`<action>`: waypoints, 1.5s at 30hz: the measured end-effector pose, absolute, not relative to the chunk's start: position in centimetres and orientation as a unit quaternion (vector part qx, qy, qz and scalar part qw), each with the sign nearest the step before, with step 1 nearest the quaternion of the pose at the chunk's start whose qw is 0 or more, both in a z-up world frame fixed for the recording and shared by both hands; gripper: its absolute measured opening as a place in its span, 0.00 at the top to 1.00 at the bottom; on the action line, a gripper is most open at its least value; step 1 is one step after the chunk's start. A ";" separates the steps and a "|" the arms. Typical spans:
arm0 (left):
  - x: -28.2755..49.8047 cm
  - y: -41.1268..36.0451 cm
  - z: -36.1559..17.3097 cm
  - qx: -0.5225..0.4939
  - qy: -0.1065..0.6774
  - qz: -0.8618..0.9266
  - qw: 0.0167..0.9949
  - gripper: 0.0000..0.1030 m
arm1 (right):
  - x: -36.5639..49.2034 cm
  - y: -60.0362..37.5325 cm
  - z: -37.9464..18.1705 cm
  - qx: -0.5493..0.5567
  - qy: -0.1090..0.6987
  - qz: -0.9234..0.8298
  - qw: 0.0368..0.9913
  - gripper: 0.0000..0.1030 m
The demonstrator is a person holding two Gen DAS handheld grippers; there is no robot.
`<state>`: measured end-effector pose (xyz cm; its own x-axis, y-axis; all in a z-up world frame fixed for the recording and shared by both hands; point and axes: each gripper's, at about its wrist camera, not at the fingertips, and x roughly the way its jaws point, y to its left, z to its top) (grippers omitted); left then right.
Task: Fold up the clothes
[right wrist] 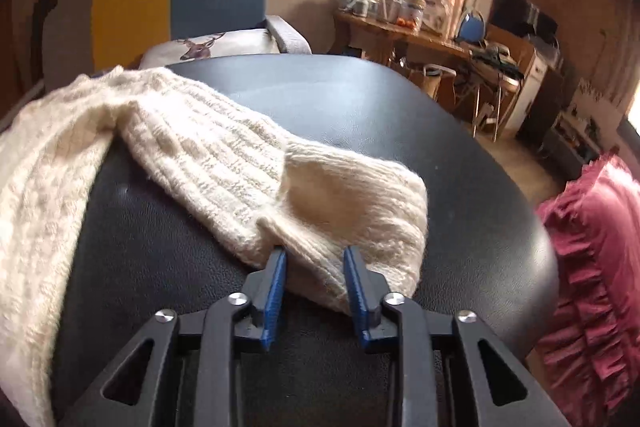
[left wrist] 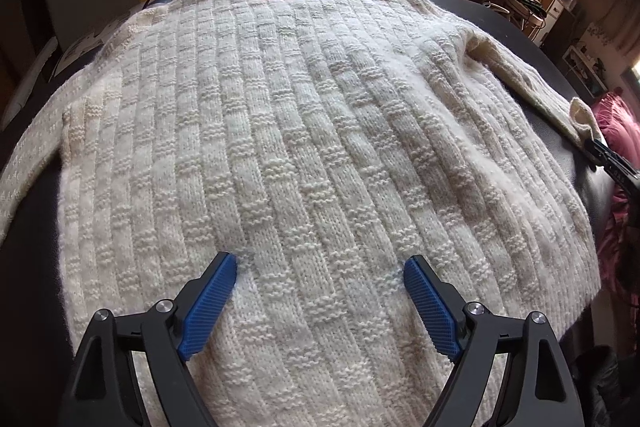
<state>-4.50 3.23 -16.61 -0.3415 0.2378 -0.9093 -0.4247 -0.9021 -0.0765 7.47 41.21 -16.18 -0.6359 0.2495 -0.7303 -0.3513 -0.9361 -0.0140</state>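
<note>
Left wrist view: cream knit sweater [left wrist: 304,131] lies spread flat over the dark counter [left wrist: 516,27]. Left tool [left wrist: 320,269] hangs wide open above the hem area, holding nothing.

Right wrist view: right tool [right wrist: 314,259] part open, fingers straddling the sleeve cuff [right wrist: 360,211], not yet pinching it. Thick knit looks soft, floppy, fairly heavy; cuff and hem edges likely give the surest hold.
</note>
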 end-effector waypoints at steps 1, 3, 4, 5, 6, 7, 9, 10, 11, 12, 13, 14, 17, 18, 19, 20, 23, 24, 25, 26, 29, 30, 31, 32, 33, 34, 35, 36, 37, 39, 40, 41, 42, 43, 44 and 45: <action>-4.5 3.3 -16.7 -0.537 0.088 0.814 0.204 0.14 | 7.7 42.2 -15.8 -0.385 0.099 0.903 0.165 0.95; -4.6 3.6 -16.6 -0.536 0.093 0.814 0.204 0.12 | 7.8 43.3 -15.4 -0.386 0.122 0.898 0.174 0.95; -4.6 3.6 -16.6 -0.536 0.094 0.814 0.204 0.11 | 7.8 43.9 -15.2 -0.386 0.136 0.897 0.168 0.95; -4.7 3.7 -16.6 -0.536 0.095 0.813 0.205 0.11 | 8.1 44.4 -14.7 -0.382 0.154 0.897 0.162 0.95; -4.7 3.7 -16.6 -0.537 0.094 0.813 0.205 0.11 | 8.6 45.1 -13.8 -0.370 0.166 0.899 0.166 0.95; -4.7 3.7 -16.6 -0.537 0.092 0.813 0.205 0.11 | 9.3 45.8 -12.8 -0.354 0.178 0.901 0.177 0.95; -4.7 3.5 -16.5 -0.538 0.090 0.812 0.207 0.11 | 11.0 47.9 -11.6 -0.327 0.214 0.897 0.206 0.95; -4.6 3.3 -16.5 -0.538 0.089 0.812 0.207 0.11 | 11.9 49.2 -11.6 -0.317 0.239 0.890 0.223 0.95; -4.6 3.0 -16.4 -0.538 0.089 0.812 0.208 0.11 | 12.9 50.5 -11.8 -0.310 0.265 0.881 0.239 0.95; -4.6 2.4 -16.4 -0.538 0.089 0.812 0.209 0.11 | 13.8 51.8 -12.6 -0.306 0.294 0.870 0.251 0.95; -4.6 2.3 -16.3 -0.538 0.088 0.812 0.209 0.11 | 14.7 53.0 -13.4 -0.303 0.322 0.858 0.261 0.95; -4.5 2.1 -16.3 -0.538 0.088 0.812 0.208 0.11 | 15.4 53.8 -14.3 -0.303 0.344 0.848 0.266 0.95; -4.6 1.7 -16.2 -0.539 0.088 0.812 0.207 0.10 | 16.7 54.7 -16.1 -0.310 0.368 0.831 0.281 0.96; -4.7 1.6 -16.1 -0.540 0.089 0.811 0.207 0.10 | 17.0 54.9 -16.6 -0.314 0.372 0.825 0.286 0.96; -4.6 1.4 -16.0 -0.542 0.088 0.810 0.206 0.10 | 17.3 54.9 -16.9 -0.316 0.374 0.822 0.290 0.98; -4.7 1.2 -15.8 -0.544 0.084 0.809 0.207 0.11 | 17.5 54.9 -17.0 -0.314 0.376 0.822 0.291 1.00; -5.4 0.5 -14.4 -0.542 0.063 0.809 0.217 0.11 | 18.1 55.1 -16.8 -0.301 0.396 0.821 0.279 0.87; -5.7 0.4 -13.7 -0.535 0.062 0.814 0.218 0.11 | 18.6 54.9 -16.3 -0.295 0.391 0.823 0.287 0.84; -5.9 0.5 -12.7 -0.524 0.062 0.820 0.222 0.11 | 18.9 54.6 -15.4 -0.288 0.370 0.830 0.303 0.80; -6.4 0.7 -11.7 -0.510 0.063 0.826 0.232 0.11 | 19.0 53.9 -14.2 -0.281 0.339 0.841 0.315 0.77; -8.8 3.2 -8.4 -0.466 0.083 0.841 0.262 0.11 | 16.4 51.4 -11.4 -0.302 0.256 0.878 0.268 0.76; -9.9 5.0 -7.5 -0.451 0.093 0.846 0.271 0.12 | 14.9 50.4 -10.9 -0.319 0.228 0.886 0.245 0.76; -10.9 6.8 -6.7 -0.436 0.102 0.848 0.283 0.12 | 13.2 49.3 -10.7 -0.339 0.198 0.892 0.224 0.76; -12.6 8.7 -6.2 -0.427 0.111 0.847 0.296 0.17 | 11.6 48.3 -10.7 -0.358 0.168 0.895 0.206 0.76; -14.3 10.6 -5.6 -0.419 0.121 0.846 0.308 0.22 | 9.9 47.3 -10.9 -0.376 0.138 0.895 0.196 0.76; -15.8 12.1 -5.1 -0.420 0.128 0.840 0.319 0.30 | 8.3 46.7 -11.5 -0.397 0.114 0.890 0.193 0.76; -17.6 14.0 -5.3 -0.427 0.131 0.830 0.334 0.38 | 6.8 46.5 -12.2 -0.420 0.101 0.881 0.194 0.76; -18.7 15.6 -5.4 -0.430 0.138 0.824 0.342 0.43 | 5.7 46.6 -13.0 -0.438 0.099 0.871 0.197 0.76; -19.7 17.1 -5.4 -0.433 0.145 0.818 0.351 0.55 | 4.9 46.9 -13.7 -0.449 0.104 0.865 0.199 0.76; -21.4 19.9 -6.0 -0.435 0.174 0.807 0.358 0.63 | 3.9 47.6 -14.9 -0.463 0.109 0.854 0.211 0.76; -22.2 21.4 -6.3 -0.437 0.189 0.802 0.362 0.68 | 3.7 48.1 -15.3 -0.468 0.112 0.849 0.217 0.76; -22.8 22.5 -6.8 -0.440 0.201 0.796 0.364 0.73 | 3.5 48.6 -15.6 -0.472 0.118 0.845 0.221 0.76; -23.6 23.9 -7.5 -0.443 0.210 0.793 0.363 0.76 | 3.5 49.0 -15.9 -0.472 0.128 0.844 0.221 0.76; -24.2 24.8 -8.0 -0.447 0.218 0.785 0.369 0.80 | 3.6 49.3 -16.0 -0.469 0.134 0.845 0.220 0.76; -24.8 25.8 -8.5 -0.450 0.225 0.778 0.376 0.84 | 3.6 49.5 -16.0 -0.469 0.134 0.845 0.220 0.76; -25.2 26.7 -9.0 -0.453 0.235 0.772 0.378 0.85 | 3.5 49.5 -16.0 -0.472 0.131 0.844 0.219 0.76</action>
<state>-25.15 26.72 -9.00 -0.3029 0.3708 -0.8780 -0.7972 -0.6034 0.0202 3.47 49.53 -16.00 -0.4588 0.2471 -0.8535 -0.4935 -0.8696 0.0135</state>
